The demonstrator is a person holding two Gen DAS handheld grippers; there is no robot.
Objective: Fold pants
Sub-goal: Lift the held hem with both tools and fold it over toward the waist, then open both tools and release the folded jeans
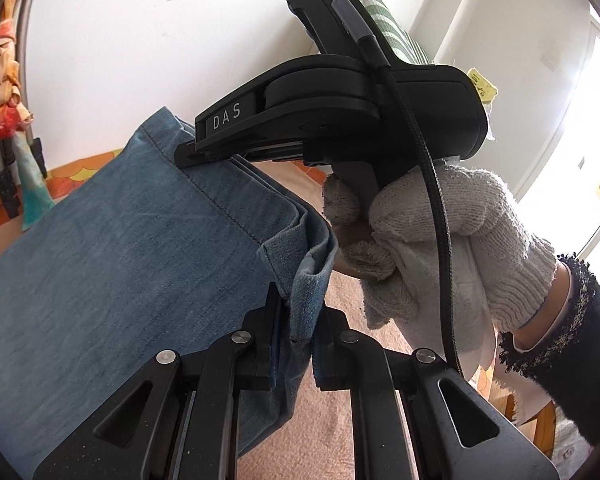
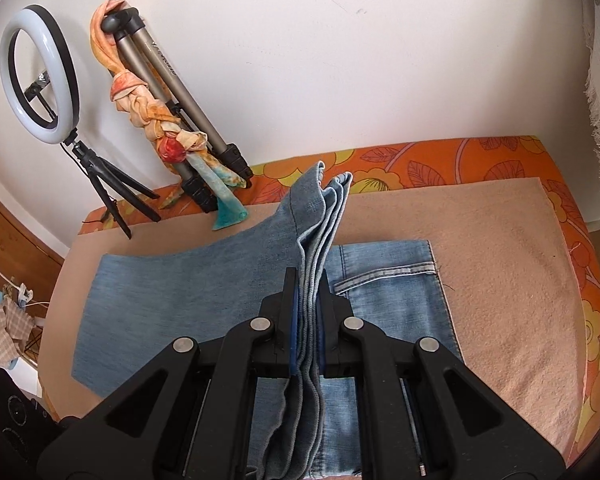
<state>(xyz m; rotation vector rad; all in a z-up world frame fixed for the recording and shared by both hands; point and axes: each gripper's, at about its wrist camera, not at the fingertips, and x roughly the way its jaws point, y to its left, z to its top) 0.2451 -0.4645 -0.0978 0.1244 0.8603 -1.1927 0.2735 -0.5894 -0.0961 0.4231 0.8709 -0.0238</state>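
Light blue denim pants (image 2: pixel 204 292) lie on a beige blanket (image 2: pixel 500 264), with the waistband and pocket part (image 2: pixel 396 280) flat at the right. My right gripper (image 2: pixel 307 300) is shut on the stacked leg hems and holds them lifted above the pants. My left gripper (image 1: pixel 298 320) is shut on the other corner of the same hem edge (image 1: pixel 300 264). In the left wrist view the right gripper (image 1: pixel 188 156), held by a gloved hand (image 1: pixel 440 240), clamps the far end of that edge.
An orange floral mattress (image 2: pixel 420 160) lies under the blanket against a white wall. A ring light on a small tripod (image 2: pixel 40 76) and a folded tripod with a knotted scarf (image 2: pixel 160 120) stand at the far left corner. A wooden edge (image 2: pixel 8 232) is at left.
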